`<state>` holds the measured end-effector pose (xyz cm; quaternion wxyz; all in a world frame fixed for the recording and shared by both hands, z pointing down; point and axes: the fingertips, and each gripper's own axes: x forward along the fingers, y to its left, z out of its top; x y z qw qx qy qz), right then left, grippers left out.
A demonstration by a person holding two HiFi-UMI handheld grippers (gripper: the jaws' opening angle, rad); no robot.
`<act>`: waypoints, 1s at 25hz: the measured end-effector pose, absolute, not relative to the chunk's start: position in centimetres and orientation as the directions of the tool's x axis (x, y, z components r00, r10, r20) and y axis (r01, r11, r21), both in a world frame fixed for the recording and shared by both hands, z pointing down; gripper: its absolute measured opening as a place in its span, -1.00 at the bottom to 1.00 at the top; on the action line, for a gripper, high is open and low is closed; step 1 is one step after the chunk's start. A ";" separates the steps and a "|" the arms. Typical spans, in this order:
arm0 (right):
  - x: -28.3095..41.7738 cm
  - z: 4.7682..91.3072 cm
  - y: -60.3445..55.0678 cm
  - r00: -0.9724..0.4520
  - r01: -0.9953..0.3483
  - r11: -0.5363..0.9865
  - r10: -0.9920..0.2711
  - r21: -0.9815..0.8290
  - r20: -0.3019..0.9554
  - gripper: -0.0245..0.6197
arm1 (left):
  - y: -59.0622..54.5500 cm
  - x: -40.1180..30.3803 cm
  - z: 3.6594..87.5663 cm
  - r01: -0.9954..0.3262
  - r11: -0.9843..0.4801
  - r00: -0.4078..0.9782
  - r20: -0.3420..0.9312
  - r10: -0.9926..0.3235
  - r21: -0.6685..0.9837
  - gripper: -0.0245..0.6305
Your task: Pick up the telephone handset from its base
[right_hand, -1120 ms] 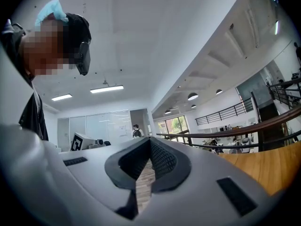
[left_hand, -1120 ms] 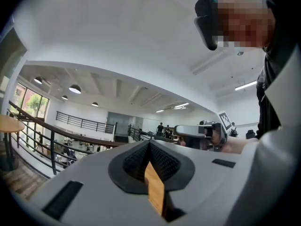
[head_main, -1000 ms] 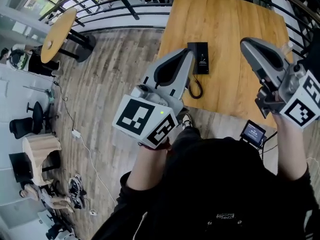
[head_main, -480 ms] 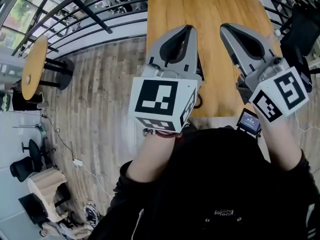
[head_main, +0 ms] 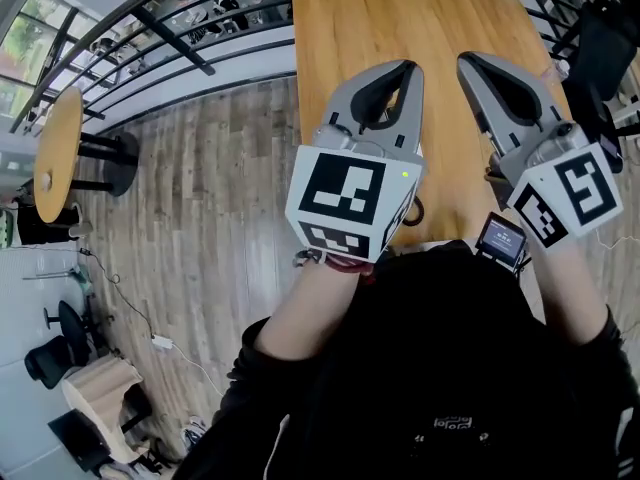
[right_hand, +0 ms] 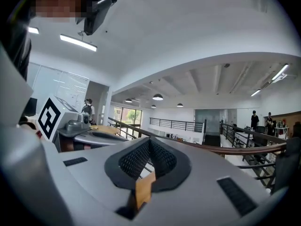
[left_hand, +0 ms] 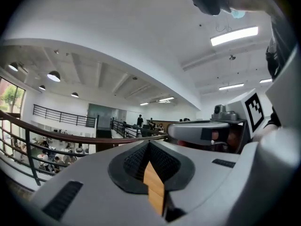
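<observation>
The telephone is hidden behind my left gripper (head_main: 407,66) in the head view; only a loop of its black coiled cord (head_main: 413,212) shows by the marker cube, near the front edge of the wooden table (head_main: 440,13). My right gripper (head_main: 466,60) is raised beside the left one, also over the table. Both point level and away from me, jaws shut with nothing between them. In the left gripper view the closed jaws (left_hand: 149,143) face the hall, with the right gripper (left_hand: 207,131) alongside. The right gripper view shows shut jaws (right_hand: 150,140) and the left gripper (right_hand: 89,136).
A small device with a lit screen (head_main: 501,239) sits at the table's near right corner. A dark railing (head_main: 190,43) curves past the table's left side over the wood floor. A round side table (head_main: 55,153) stands far left. A black object (head_main: 600,48) borders the table's right.
A second ago the telephone and its cord lay in plain view between the grippers. Both grippers have since swung in side by side over the table and cover it.
</observation>
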<state>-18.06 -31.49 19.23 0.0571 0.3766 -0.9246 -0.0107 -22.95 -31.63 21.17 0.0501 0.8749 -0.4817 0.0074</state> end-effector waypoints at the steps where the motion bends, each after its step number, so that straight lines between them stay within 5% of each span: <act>1: -18.2 19.1 -31.7 -0.709 -0.695 0.716 -0.698 0.067 0.101 -0.87 | -31.6 -22.8 21.3 -0.829 -0.553 0.558 0.065 -0.827 0.084 -0.91; 16: -17.2 22.2 -34.0 -0.691 -0.710 0.704 -0.702 0.022 0.172 -0.87 | -32.8 -22.0 25.4 -0.766 -0.623 0.641 0.115 -0.759 0.162 -0.91; 25: -18.5 22.8 -35.1 -0.782 -0.602 0.799 -0.588 -0.004 0.208 -0.87 | -34.3 -22.7 28.5 -0.750 -0.592 0.652 0.177 -0.737 0.294 -0.91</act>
